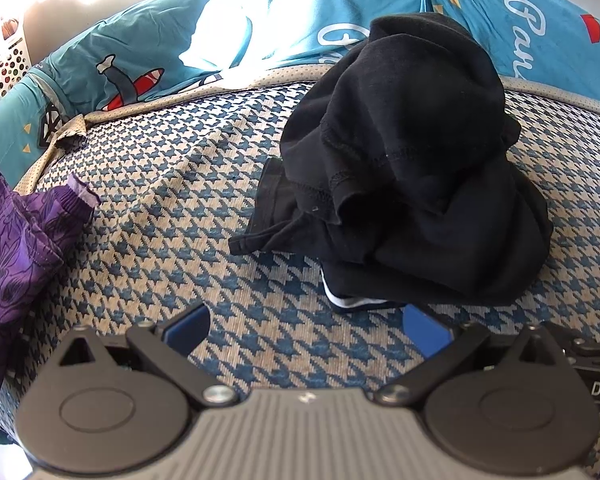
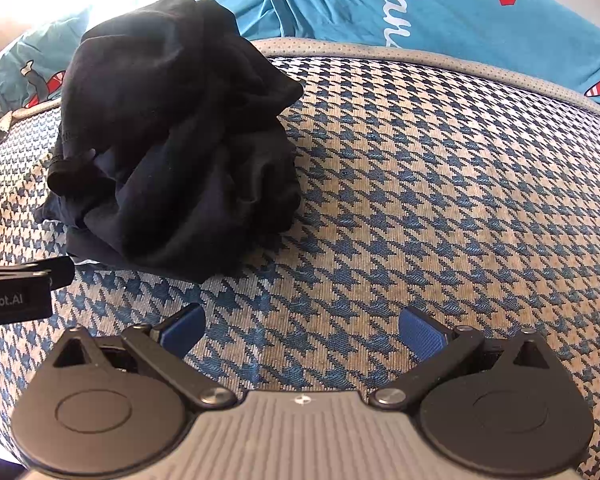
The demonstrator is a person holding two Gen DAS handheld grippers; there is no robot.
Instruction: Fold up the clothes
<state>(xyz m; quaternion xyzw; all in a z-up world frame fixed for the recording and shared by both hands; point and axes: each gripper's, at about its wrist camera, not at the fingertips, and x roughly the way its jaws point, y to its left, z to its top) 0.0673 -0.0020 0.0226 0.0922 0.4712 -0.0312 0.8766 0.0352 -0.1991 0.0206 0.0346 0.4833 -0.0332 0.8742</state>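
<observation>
From the left wrist camera, the left gripper point(image 1: 306, 330) hovers low over a blue-and-cream houndstooth mattress cover point(image 1: 180, 200), its blue-padded fingers point(image 1: 188, 330) spread wide with nothing between them. Just ahead of the right-hand finger sits a crumpled black garment point(image 1: 412, 184), bunched into a tall heap, with a thin white edge point(image 1: 348, 303) peeking out at its base nearest the gripper. At the left edge lies a purple floral-print garment point(image 1: 16, 240), well apart from the black heap. Behind both runs a teal bedsheet point(image 1: 148, 56) printed with a cartoon aeroplane, small yellow triangles and white script; only fragments read, roughly "Par". A white perforated basket point(image 1: 2, 68) stands at the far left. At the right edge, part of the other tool point(image 1: 596, 376) shows the letters "DA".

From the right wrist camera, the right gripper point(image 2: 302, 330) is likewise held wide open and empty above the same houndstooth cover point(image 2: 420, 200). The black garment point(image 2: 172, 136) lies ahead and to the left, not touching either finger. The teal bedsheet point(image 2: 480, 12) again carries white script reading "Par", cut off by the frame. At the left edge, the other gripper's body point(image 2: 16, 292) bears the label "Robot.AI", its start cut off.
</observation>
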